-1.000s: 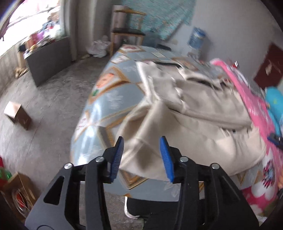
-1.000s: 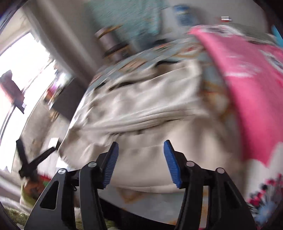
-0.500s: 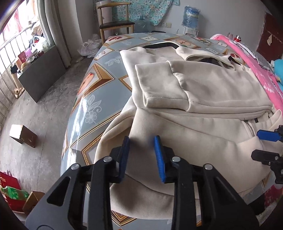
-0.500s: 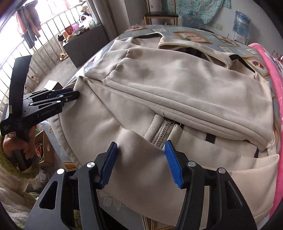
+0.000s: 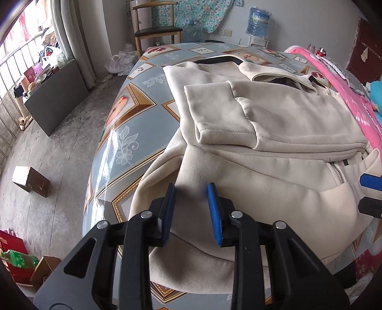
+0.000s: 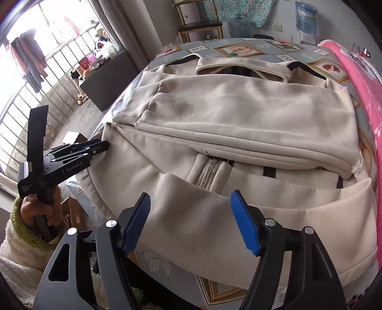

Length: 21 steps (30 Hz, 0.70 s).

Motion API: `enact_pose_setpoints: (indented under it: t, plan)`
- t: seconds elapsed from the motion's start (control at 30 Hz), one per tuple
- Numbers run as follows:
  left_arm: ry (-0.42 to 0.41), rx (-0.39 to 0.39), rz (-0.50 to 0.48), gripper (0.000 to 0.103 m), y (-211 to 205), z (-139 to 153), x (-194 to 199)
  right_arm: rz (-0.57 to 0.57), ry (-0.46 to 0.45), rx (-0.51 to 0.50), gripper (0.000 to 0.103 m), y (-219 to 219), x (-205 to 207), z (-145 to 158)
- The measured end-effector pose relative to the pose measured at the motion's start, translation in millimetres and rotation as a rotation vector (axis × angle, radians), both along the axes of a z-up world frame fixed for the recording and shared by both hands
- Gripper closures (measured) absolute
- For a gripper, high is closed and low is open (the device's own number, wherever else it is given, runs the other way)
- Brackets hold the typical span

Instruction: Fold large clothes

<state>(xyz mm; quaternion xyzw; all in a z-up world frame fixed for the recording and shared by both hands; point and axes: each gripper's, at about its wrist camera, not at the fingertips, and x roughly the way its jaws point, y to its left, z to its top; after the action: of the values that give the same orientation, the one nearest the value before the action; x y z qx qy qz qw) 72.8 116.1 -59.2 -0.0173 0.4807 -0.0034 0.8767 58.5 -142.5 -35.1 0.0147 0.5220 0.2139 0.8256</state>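
Observation:
A cream zip-up jacket (image 5: 274,119) lies on the table (image 5: 124,143), sleeves folded across its chest. My left gripper (image 5: 191,190) sits on the jacket's lower left part, its jaws narrow with a raised ridge of cloth pinched between the pads. In the right wrist view, a hand (image 6: 35,209) holds the left gripper (image 6: 103,144) at the jacket's (image 6: 238,114) left edge. My right gripper (image 6: 191,202) hovers over the lower front below the zipper (image 6: 207,174). Its jaws are opening, with cloth beneath them but nothing pressed. The right gripper's fingertips (image 5: 370,182) show at the left view's right edge.
A pink blanket (image 5: 353,100) lies along the table's right side. Behind the table stand a wooden chair (image 5: 155,31) and a water bottle (image 5: 259,21). On the floor to the left are a cardboard box (image 5: 31,181) and a dark cabinet (image 5: 55,95).
Both grippers came down onto the jacket's near part. The left jaws narrowed on the cloth and then held still. The right jaws spread wider in the last half second.

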Motion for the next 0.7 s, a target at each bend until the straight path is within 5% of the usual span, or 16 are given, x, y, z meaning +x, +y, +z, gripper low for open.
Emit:
enact_pose_setpoints:
  t: [0.13, 0.7]
  plan:
    - [0.004, 0.015, -0.003, 0.076, -0.6, 0.2, -2.5, -0.007, -0.017, -0.009, 0.025, -1.8, -3.9, 1.4]
    - [0.025, 0.049, 0.029, 0.076, -3.7, -0.4, 0.2, 0.025, -0.076, -0.091, 0.025, 3.5, -8.3, 0.8]
